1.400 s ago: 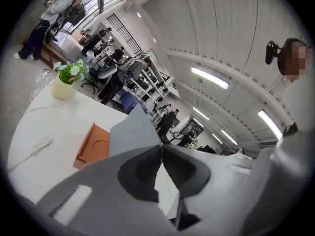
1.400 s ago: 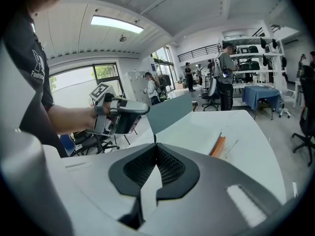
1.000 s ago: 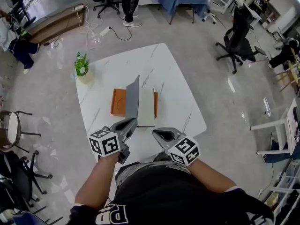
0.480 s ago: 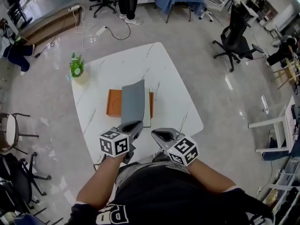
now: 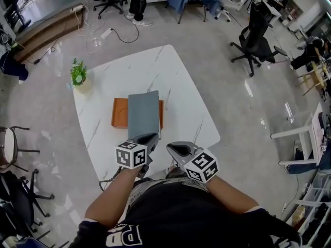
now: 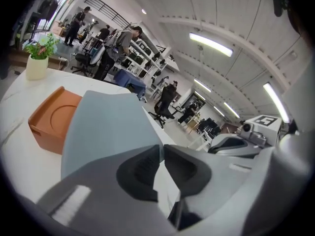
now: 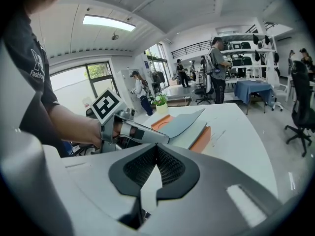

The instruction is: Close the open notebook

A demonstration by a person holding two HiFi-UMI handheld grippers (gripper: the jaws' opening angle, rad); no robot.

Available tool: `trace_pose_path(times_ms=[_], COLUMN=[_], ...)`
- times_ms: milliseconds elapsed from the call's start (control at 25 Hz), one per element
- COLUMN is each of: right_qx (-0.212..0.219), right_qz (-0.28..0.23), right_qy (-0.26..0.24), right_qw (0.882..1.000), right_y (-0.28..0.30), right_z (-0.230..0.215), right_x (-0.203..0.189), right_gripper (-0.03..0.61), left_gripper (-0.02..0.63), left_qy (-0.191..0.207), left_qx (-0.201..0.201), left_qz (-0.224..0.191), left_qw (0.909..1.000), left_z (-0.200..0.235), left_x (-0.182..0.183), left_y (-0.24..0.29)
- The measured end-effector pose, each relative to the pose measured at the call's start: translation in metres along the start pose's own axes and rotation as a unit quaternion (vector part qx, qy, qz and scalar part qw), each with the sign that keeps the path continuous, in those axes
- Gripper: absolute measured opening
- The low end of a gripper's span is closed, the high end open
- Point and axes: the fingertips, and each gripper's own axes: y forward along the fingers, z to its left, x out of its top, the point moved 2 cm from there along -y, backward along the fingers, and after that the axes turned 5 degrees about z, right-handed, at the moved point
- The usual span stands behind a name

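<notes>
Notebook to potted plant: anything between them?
Head view: only the orange tray's uncovered end, poking out beneath the notebook, then bare tabletop up to the potted plant.

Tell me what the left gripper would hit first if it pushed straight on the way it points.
The grey notebook cover: its edge sits right at the left gripper's jaw tips, apparently pinched there.

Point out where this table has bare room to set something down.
The table is bare beyond the notebook up to the far corner, and right of the notebook out to the right edge. A narrower strip lies between the plant and the tray. The near edge is crowded: left tongs at the notebook, right tongs beside them.
</notes>
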Motion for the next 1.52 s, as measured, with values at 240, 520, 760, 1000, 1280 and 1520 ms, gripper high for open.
trace_pose_path(times_ms=[240, 520, 760, 1000, 1280, 1520], right_qx=[-0.006, -0.009, -0.01, -0.008, -0.013, -0.01], right_qz=[-0.002, -0.005, -0.005, -0.015, -0.037, -0.053], right_qy=[0.01, 0.016, 0.015, 0.013, 0.005, -0.005], right_qw=[1.0, 1.0, 1.0, 1.0, 0.999, 0.999], right_y=[-0.006, -0.007, -0.009, -0.009, -0.008, -0.006], right_z=[-0.002, -0.005, -0.004, -0.001, 0.001, 0.008], right_x=[-0.004, -0.008, -0.007, 0.002, 0.019, 0.036], right_gripper=[0.0, 0.0, -0.001, 0.0, 0.0, 0.0], left_gripper=[0.094, 0.111, 0.129, 0.127, 0.127, 0.127], left_qy=[0.011, 0.019, 0.031, 0.03, 0.032, 0.03], left_qx=[0.012, 0.006, -0.003, -0.012, 0.002, 0.031], left_qz=[0.025, 0.047, 0.058, 0.041, -0.005, -0.045], left_qw=[0.9996, 0.9987, 0.9978, 0.9986, 0.9995, 0.9981], left_z=[0.0, 0.0, -0.01, -0.017, -0.015, -0.003], left_x=[-0.007, -0.016, -0.021, -0.01, 0.013, 0.027], left_y=[0.014, 0.026, 0.025, 0.012, -0.024, -0.065])
